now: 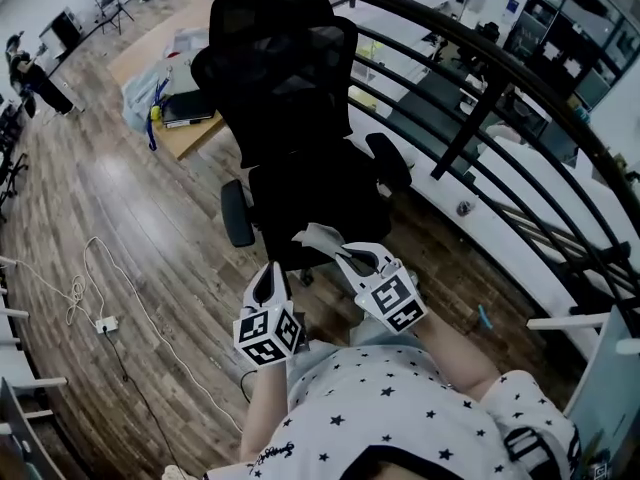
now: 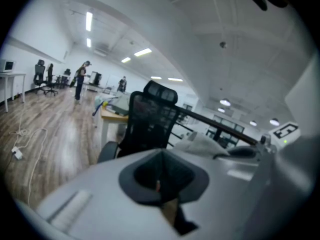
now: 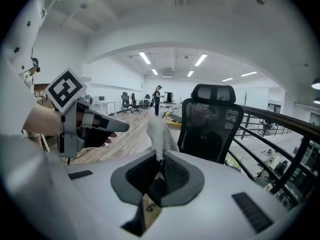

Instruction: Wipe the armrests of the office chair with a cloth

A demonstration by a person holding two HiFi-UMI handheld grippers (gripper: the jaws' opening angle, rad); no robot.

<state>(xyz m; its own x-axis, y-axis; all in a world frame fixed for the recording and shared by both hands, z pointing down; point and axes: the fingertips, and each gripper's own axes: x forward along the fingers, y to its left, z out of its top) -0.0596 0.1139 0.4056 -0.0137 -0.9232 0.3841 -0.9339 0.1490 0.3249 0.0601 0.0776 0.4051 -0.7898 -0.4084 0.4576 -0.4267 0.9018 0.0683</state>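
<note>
A black mesh office chair (image 1: 290, 88) stands just ahead of me with its back toward me. Its left armrest (image 1: 236, 213) and right armrest (image 1: 388, 160) stick out on either side. My right gripper (image 1: 347, 256) is shut on a pale grey cloth (image 1: 316, 235), which hangs just behind the seat; in the right gripper view the cloth (image 3: 159, 133) stands up from the closed jaws (image 3: 160, 171). Beside it, below the left armrest, my left gripper (image 1: 268, 276) is shut with nothing in it (image 2: 161, 178). Neither gripper touches the chair.
A black metal railing (image 1: 480, 78) curves along the right, close to the chair. A wooden desk (image 1: 180, 133) with bags and a laptop stands beyond the chair at the left. A white cable and power strip (image 1: 105, 323) lie on the wooden floor. People stand far off.
</note>
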